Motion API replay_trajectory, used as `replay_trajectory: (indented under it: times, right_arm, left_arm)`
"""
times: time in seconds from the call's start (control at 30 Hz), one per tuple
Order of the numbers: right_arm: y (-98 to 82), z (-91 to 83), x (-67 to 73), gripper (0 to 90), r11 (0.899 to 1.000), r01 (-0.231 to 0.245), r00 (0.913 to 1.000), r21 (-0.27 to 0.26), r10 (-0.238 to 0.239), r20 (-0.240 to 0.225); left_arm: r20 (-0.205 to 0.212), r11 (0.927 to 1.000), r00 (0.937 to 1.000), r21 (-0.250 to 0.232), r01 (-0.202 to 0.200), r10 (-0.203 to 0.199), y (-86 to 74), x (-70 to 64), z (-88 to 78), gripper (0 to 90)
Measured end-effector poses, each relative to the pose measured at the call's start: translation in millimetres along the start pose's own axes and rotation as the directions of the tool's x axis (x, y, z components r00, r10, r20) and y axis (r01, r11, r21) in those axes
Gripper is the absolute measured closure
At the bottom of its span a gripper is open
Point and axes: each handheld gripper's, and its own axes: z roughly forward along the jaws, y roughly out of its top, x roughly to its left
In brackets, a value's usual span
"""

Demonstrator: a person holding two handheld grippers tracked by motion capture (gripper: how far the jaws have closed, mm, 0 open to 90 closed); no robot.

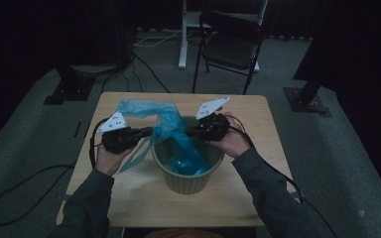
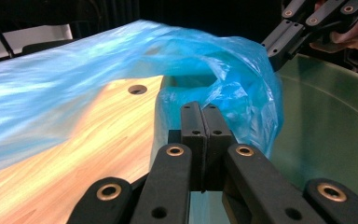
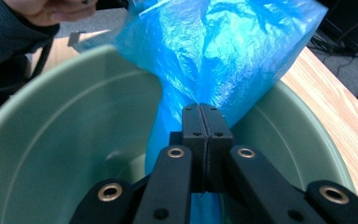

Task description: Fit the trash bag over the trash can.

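Note:
A thin blue plastic bag (image 1: 171, 130) hangs partly inside a green round bin (image 1: 187, 183) in the middle of the wooden table; its bottom lies crumpled in the bin. My left gripper (image 1: 151, 131) is shut on the bag's edge at the bin's left rim, its jaws pressed together on the blue plastic bag (image 2: 223, 79). My right gripper (image 1: 189, 132) is shut on the bag's other side over the bin, with the blue plastic bag (image 3: 223, 51) bunched above its closed jaws. The green bin (image 3: 74, 126) lies under the right gripper (image 3: 200, 108).
The wooden table (image 1: 129, 198) has bare room in front of and beside the bin. A dark folding chair (image 1: 230, 42) and a white stand leg (image 1: 183, 34) are behind the table. Cables (image 1: 25, 188) trail over the grey floor at the left.

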Motion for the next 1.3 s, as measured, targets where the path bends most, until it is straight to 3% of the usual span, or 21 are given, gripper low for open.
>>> replay_trajectory:
  times: [0.4, 0.7, 0.87, 0.97, 1.1, 1.3]
  right_arm:
    - [-35.5, -25.4, -16.0, 90.0, 0.997, -0.079, 0.9962, 0.001, 0.079, 0.036]
    - [-64.9, -51.6, -26.7, 90.0, 0.989, -0.147, 0.9862, -0.021, 0.149, 0.073]
    - [-73.8, -63.8, -30.3, 90.0, 0.983, -0.174, 0.9822, -0.060, 0.178, 0.060]
    - [-76.5, -68.0, -31.0, 89.4, 0.981, -0.184, 0.9807, -0.059, 0.187, 0.056]
    - [-71.6, -69.1, -27.0, 71.5, 0.983, -0.170, 0.9839, -0.071, 0.173, 0.044]
    - [-56.1, -74.7, -19.4, 63.1, 0.983, -0.139, 0.9888, -0.123, 0.145, 0.037]
  left_arm:
    - [-0.014, 0.9992, 0.9994, 0.021, 0.033, -0.032, -3.6, 6.7, -1.9, 90.0]
    - [-0.033, 0.9967, 0.9976, 0.051, 0.063, -0.061, -7.3, 13.2, -4.4, 90.0]
    - [-0.044, 0.9953, 0.9963, 0.059, 0.076, -0.074, -9.2, 15.9, -6.2, 90.0]
    - [-0.030, 0.9968, 0.9979, 0.054, 0.059, -0.057, -7.4, 11.7, -5.7, 90.0]
    - [-0.015, 0.9979, 0.9988, 0.046, 0.046, -0.046, -5.6, 7.7, -4.0, 89.9]
    - [-0.008, 0.9988, 0.9995, 0.039, 0.031, -0.031, -4.0, 2.9, -4.2, 89.5]
